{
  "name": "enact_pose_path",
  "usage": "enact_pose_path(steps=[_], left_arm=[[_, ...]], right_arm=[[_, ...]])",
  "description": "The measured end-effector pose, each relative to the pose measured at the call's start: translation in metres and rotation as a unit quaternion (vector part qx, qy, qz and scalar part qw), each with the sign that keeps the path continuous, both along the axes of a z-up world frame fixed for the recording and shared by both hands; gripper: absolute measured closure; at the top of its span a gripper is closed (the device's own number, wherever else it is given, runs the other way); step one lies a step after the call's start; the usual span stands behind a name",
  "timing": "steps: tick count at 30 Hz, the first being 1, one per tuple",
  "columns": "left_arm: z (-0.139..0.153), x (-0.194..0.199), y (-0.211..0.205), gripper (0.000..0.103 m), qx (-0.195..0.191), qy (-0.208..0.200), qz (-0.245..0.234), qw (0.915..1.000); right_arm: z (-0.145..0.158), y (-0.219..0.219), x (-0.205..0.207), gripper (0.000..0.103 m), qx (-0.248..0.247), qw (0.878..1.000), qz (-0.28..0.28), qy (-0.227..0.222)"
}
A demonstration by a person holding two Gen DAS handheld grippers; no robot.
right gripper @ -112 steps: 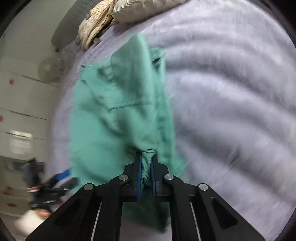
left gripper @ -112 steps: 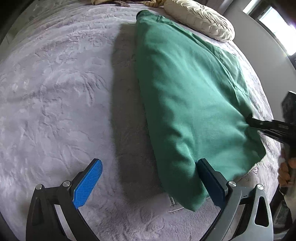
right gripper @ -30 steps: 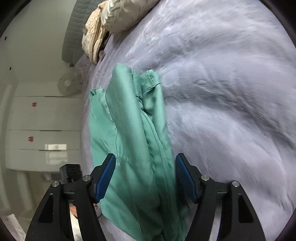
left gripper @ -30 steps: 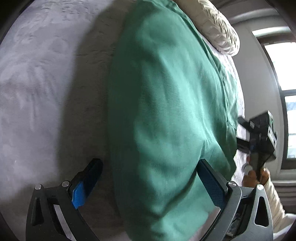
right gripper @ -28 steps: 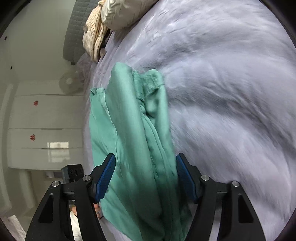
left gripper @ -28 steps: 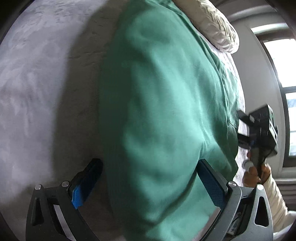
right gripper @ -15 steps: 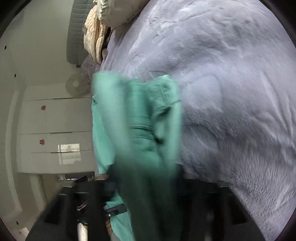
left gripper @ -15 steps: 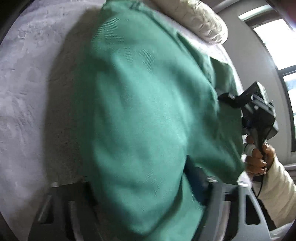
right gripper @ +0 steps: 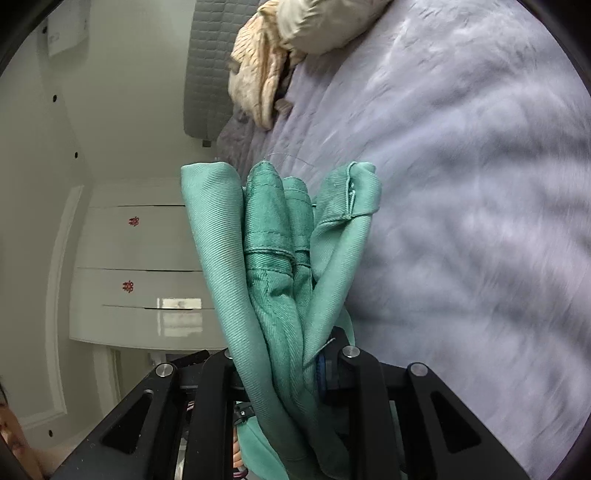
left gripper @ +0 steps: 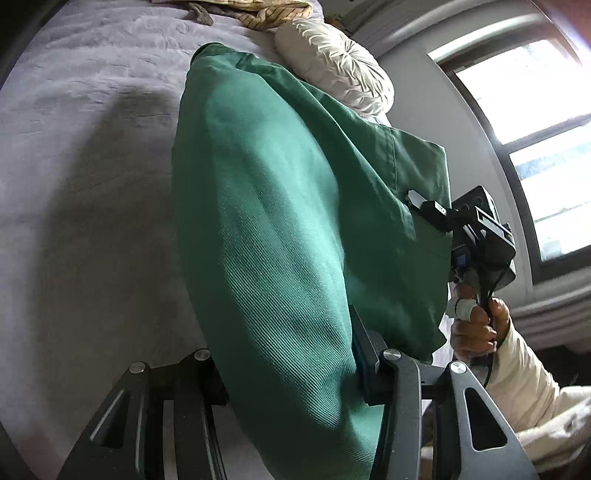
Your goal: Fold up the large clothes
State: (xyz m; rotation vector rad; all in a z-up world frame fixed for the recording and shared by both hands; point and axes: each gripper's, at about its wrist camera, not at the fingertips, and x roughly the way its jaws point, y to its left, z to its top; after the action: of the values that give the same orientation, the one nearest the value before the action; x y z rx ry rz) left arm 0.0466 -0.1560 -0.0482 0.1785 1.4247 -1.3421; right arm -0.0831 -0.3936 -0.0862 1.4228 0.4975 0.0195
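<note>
A large green garment [left gripper: 280, 236] is lifted off the grey bed cover [left gripper: 81, 177]. My left gripper [left gripper: 288, 373] is shut on a thick fold of it near the bottom of the left wrist view. My right gripper [right gripper: 280, 369] is shut on a bunched stack of its layers [right gripper: 280, 251], which stand up between the fingers. The right gripper also shows in the left wrist view [left gripper: 428, 206], clamped on the garment's far edge, held by a hand [left gripper: 476, 321].
A cream pillow [left gripper: 336, 70] and a striped beige cloth [left gripper: 266, 11] lie at the head of the bed; the cloth also shows in the right wrist view [right gripper: 258, 70]. A window [left gripper: 535, 162] is on the right. White drawers [right gripper: 140, 273] stand beside the bed.
Both grippers were open around the garment a second ago and have closed on it. The garment has been lifted and bunched; earlier the right gripper had let go of an edge.
</note>
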Motion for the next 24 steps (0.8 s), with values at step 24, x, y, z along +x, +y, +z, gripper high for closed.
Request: enact_pose_path(steps=[24], left_arm=[[0.003,0.053,0.184,0.043,0.055,-0.107,0.059,0.9910]], right_arm=[[-0.001,0.150,0.064,0.062,-0.140,0.968,0.016,0.208]])
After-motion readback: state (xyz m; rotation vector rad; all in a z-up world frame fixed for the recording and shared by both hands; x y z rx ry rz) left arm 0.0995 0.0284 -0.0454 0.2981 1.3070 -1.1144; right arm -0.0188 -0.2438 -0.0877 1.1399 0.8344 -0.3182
